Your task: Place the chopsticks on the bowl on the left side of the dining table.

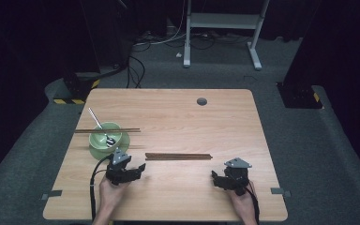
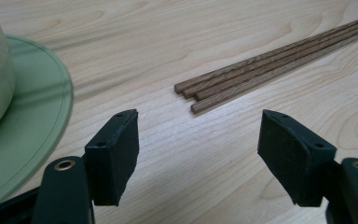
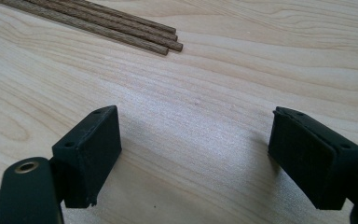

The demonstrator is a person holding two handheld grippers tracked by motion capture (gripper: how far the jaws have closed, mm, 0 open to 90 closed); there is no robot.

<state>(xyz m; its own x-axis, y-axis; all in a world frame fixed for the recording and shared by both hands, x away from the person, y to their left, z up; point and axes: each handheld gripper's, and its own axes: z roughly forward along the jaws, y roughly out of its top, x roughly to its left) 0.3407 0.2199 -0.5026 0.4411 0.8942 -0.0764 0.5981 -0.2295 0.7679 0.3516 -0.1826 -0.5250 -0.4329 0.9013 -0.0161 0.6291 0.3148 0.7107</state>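
High view alone shows the spoon (image 1: 102, 130) in the bowl (image 1: 105, 140); both claws gape wide near the chopsticks (image 2: 270, 65).

Four loose chopsticks (image 2: 270, 70), perhaps two on one bowl (image 1: 106, 137)

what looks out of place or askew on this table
Nothing is spilled or damaged. One oddity: a pair of chopsticks lies balanced across the rim of the green bowl, behind the spoon leaning in it, while the other chopsticks lie flat on the table.
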